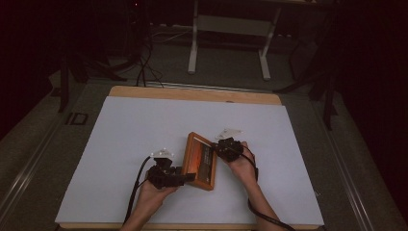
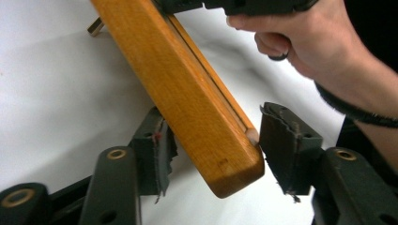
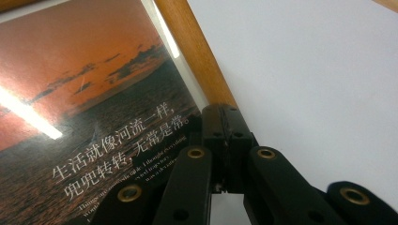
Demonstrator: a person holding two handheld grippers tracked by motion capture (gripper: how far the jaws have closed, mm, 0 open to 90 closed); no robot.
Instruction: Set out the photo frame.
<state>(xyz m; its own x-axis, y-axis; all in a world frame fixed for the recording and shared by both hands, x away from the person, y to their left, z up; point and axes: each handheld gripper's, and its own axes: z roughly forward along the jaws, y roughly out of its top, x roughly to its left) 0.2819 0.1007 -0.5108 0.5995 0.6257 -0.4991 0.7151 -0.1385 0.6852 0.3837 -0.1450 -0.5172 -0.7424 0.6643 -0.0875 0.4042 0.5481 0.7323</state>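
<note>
The wooden picture frame [image 1: 200, 160] lies near the front of the white table [image 1: 120, 144], its right rim pinched in the closed right gripper [image 1: 219, 148] while the left gripper [image 2: 213, 150] straddles a corner, jaws partly apart; it looks stiff, fairly light, with a breakable glazed front, so hold the wood.

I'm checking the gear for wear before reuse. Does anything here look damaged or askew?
Yes. In the left gripper view, the pads on the left tongs look torn, with frayed, ragged edges beside the wooden picture frame. The frame also lies skewed to the white mat. The frame itself shows no clear damage.
</note>
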